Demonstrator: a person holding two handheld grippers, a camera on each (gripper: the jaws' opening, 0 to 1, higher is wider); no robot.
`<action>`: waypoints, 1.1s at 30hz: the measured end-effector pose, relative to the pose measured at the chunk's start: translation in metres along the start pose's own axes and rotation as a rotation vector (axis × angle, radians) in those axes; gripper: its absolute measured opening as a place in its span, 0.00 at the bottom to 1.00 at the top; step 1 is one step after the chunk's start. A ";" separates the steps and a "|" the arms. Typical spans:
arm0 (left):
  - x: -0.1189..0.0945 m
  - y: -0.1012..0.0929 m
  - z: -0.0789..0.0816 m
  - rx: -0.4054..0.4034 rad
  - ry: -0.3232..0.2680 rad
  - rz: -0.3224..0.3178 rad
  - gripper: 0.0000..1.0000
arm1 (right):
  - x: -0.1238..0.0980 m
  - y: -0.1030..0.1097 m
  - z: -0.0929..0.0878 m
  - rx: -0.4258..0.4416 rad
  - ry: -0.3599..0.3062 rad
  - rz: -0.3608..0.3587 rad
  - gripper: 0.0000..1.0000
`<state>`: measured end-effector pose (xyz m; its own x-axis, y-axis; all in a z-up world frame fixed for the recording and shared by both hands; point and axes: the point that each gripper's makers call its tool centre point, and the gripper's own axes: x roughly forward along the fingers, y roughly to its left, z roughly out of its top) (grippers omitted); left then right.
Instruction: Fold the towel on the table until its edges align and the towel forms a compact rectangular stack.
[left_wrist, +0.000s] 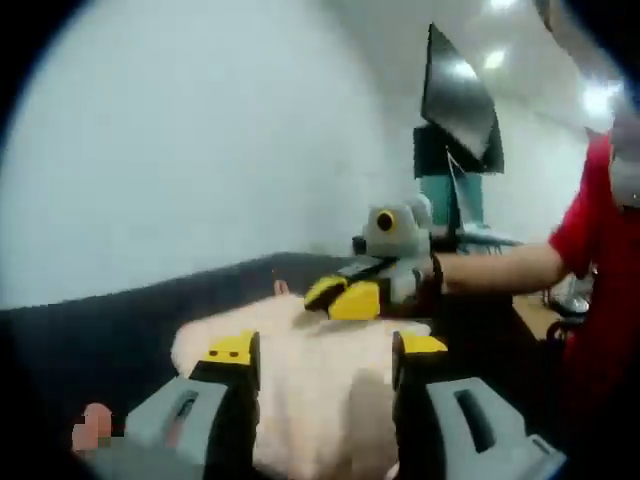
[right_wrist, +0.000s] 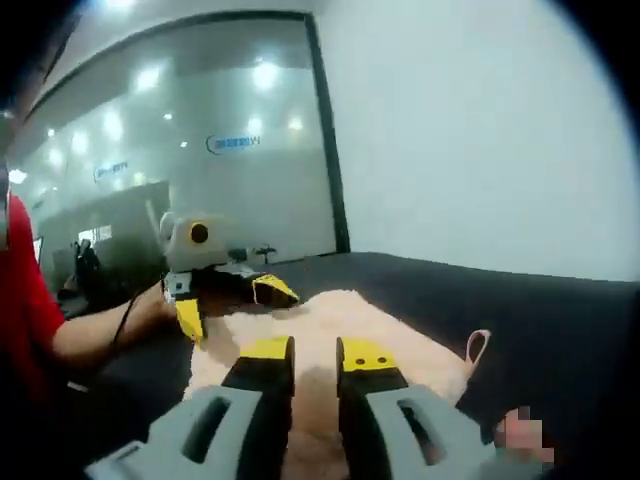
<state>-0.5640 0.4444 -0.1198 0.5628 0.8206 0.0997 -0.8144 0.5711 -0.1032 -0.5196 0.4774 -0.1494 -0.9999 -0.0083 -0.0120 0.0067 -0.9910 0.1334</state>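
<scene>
While both tongs hang over the towel (left_wrist: 300, 390), left gripper (left_wrist: 325, 352) wide open and empty, right gripper (right_wrist: 316, 354) nearly closed on nothing I can see, I'd pinch matching corners before folding.

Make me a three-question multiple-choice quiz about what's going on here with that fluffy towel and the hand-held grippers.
1. Where does the towel lie?
A. on the dark table
B. on a chair
C. on the floor

2. What colour are the tips of each hand-held gripper?
A. blue
B. yellow
C. green

3. How do the jaws of the left hand-held gripper stand?
A. pressed together
C. folded flat
B. apart, with towel between them

Answers: 1 A, the cream towel spreads over the dark table. 2 B, yellow pads cap the jaws of both, the right hand-held gripper too. 3 B, a wide gap shows cream towel between them.
</scene>
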 end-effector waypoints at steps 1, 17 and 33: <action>0.000 0.015 0.003 -0.016 -0.020 0.060 0.43 | 0.002 -0.002 -0.005 0.000 0.031 -0.025 0.19; 0.006 0.075 -0.077 -0.114 0.301 0.341 0.39 | 0.007 -0.042 -0.035 0.136 0.158 -0.310 0.35; -0.048 -0.006 -0.078 -0.781 0.515 0.312 0.70 | -0.064 -0.020 -0.055 0.782 0.137 -0.576 0.47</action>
<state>-0.5750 0.4029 -0.2014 0.4825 0.7410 -0.4671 -0.7188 0.0303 -0.6945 -0.4551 0.4908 -0.2055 -0.8368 0.3845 -0.3898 -0.5420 -0.4809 0.6891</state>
